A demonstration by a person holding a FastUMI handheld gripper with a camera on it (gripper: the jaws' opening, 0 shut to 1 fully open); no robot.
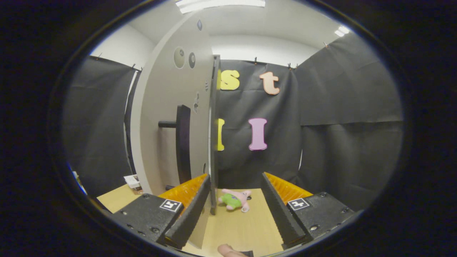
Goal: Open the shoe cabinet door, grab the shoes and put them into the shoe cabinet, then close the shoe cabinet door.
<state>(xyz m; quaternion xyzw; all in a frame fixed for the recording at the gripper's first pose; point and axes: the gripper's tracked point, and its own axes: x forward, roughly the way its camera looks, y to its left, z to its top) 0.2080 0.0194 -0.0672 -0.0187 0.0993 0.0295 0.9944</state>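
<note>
Black-draped booth, wooden floor [246, 228], cabinet door [167, 117] swung open.
Gripper [235, 203] spread wide and holding nothing, the door's edge standing between its fingers beside the left one; the handle [182, 142] sits beyond. A plush toy [235, 200] lies just ahead. Opening looks done or nearly so; shoes and closing remain.

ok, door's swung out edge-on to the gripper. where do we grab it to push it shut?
Probably the dark vertical handle, standing off the door face on posts. Come from the face side, left of the door's edge, and close across the bar's width. The open gripper now straddles the edge; that thin edge gives little hold. A plush toy lies beyond on the table.
</note>
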